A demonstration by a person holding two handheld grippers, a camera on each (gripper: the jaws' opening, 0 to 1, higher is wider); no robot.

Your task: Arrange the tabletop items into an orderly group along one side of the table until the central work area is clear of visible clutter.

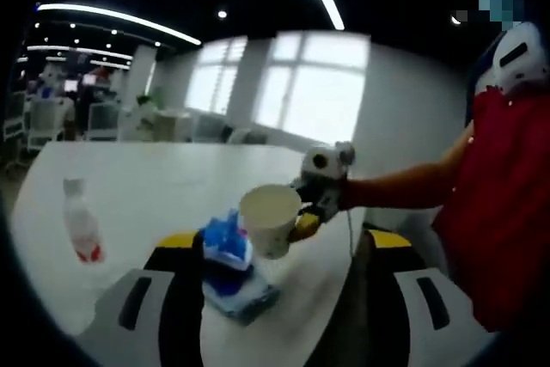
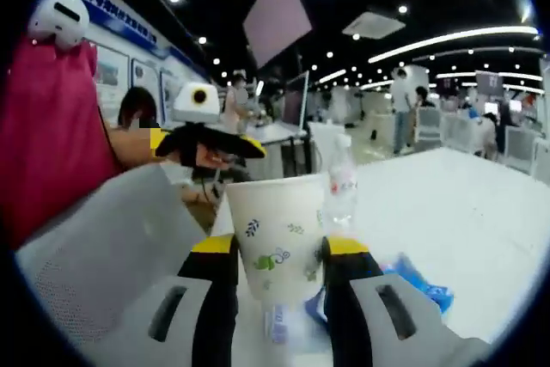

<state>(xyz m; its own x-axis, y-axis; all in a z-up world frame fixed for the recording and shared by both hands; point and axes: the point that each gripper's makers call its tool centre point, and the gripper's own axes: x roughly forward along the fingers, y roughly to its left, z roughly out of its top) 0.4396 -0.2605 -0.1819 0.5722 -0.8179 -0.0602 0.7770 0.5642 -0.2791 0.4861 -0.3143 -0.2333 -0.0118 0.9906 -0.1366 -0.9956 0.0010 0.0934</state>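
Right hand-held gripper (image 2: 279, 277) pinches white paper cup with leaf print (image 2: 279, 238), upright, lifted above white table (image 2: 481, 212); clear plastic bottle with red label (image 2: 341, 186) just beyond it; left hand-held gripper (image 1: 275, 298) spread, blue packet (image 1: 230, 268) between jaws, nearer that hand
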